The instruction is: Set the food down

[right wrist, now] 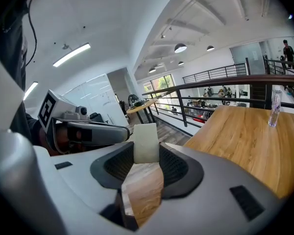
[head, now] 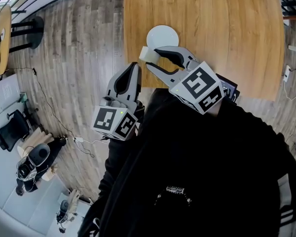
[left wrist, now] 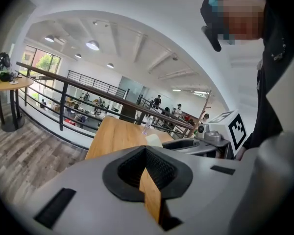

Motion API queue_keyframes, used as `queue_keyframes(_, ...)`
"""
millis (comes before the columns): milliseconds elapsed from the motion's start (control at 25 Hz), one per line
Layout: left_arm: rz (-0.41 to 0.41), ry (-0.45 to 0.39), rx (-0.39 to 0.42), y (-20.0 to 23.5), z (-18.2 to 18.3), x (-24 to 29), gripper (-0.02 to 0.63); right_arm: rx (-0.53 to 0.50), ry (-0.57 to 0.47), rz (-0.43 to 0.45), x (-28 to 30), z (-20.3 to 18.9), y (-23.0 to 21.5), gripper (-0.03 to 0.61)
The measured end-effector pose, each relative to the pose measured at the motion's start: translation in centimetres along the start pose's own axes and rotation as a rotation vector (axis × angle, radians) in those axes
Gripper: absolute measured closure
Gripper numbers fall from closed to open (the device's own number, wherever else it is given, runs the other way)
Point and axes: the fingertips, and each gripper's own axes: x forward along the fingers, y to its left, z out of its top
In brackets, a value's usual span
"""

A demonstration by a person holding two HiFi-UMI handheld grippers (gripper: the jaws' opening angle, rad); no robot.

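My right gripper [head: 149, 59] is shut on the food, a pale cream block [head: 146, 54], held over the near edge of a wooden table [head: 227, 33]. In the right gripper view the block [right wrist: 146, 142] sits upright between the dark pads. A round white plate [head: 162, 36] lies on the table just beyond the block. My left gripper [head: 134, 67] hangs to the left over the wood floor, off the table's near corner. Its jaws meet at the tips with nothing between them [left wrist: 146, 152]. The left gripper view shows the block [left wrist: 154, 140] off to the right.
A clear bottle [right wrist: 274, 109] stands far back on the table. A metal railing [right wrist: 220, 84] runs beyond the table. A small round table [head: 2, 38] stands at the far left, with a cable [head: 49, 107] trailing over the floor and chairs below it.
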Motion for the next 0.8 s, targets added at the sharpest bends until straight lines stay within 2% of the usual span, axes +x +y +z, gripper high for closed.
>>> queue_keyframes(480, 0.039, 0.039, -0.055, 0.5, -1.5, -0.5, 0.615, 0.060, 0.030, -0.003, 1.4, -1.7, -1.7, 0.407)
queue_keyframes(800, 0.066, 0.064, -0.075, 0.5, -3.2, -1.5, 0.615, 0.030, 0.109, -0.046, 2.4, -5.8, -3.3, 0.407)
